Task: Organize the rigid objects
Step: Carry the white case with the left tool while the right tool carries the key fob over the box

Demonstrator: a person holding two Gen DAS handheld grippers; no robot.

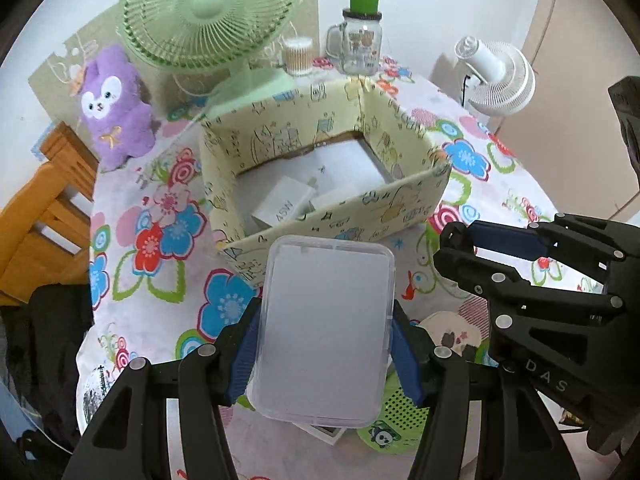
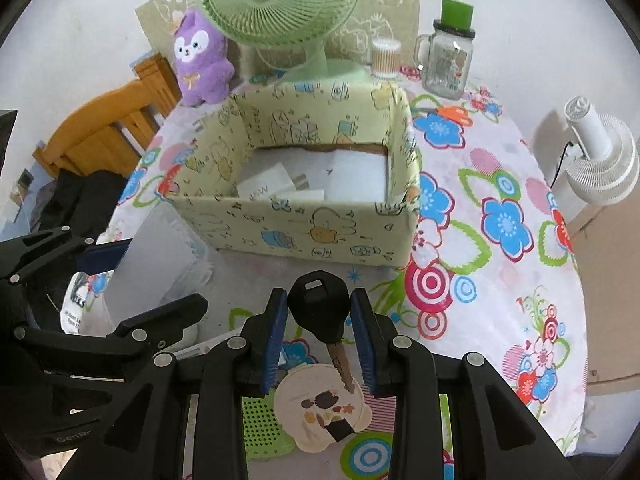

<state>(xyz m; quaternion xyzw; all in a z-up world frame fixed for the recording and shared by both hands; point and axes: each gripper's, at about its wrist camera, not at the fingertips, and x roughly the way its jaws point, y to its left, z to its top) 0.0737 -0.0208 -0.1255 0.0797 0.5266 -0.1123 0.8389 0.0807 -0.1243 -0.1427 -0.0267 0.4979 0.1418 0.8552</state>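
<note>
My left gripper [image 1: 326, 344] is shut on a clear plastic case [image 1: 326, 328] and holds it above the table, just in front of the yellow patterned box [image 1: 332, 216]. My right gripper [image 2: 318, 336] is shut on a black-headed key [image 2: 318, 304], also raised in front of the box [image 2: 304, 232]. The box holds white cartons, one marked 45W [image 1: 282, 206]. The right gripper shows at the right of the left wrist view [image 1: 520, 272]. The left gripper and case show at the left of the right wrist view [image 2: 156, 264].
A green fan [image 1: 208, 12], a purple plush toy [image 1: 114, 108], a cotton-swab jar [image 1: 297, 56] and a glass mug with green lid [image 1: 360, 40] stand behind the box. A white fan [image 2: 600, 156] is at right, a wooden chair [image 2: 100, 136] at left. Coasters [image 2: 320, 404] lie below the grippers.
</note>
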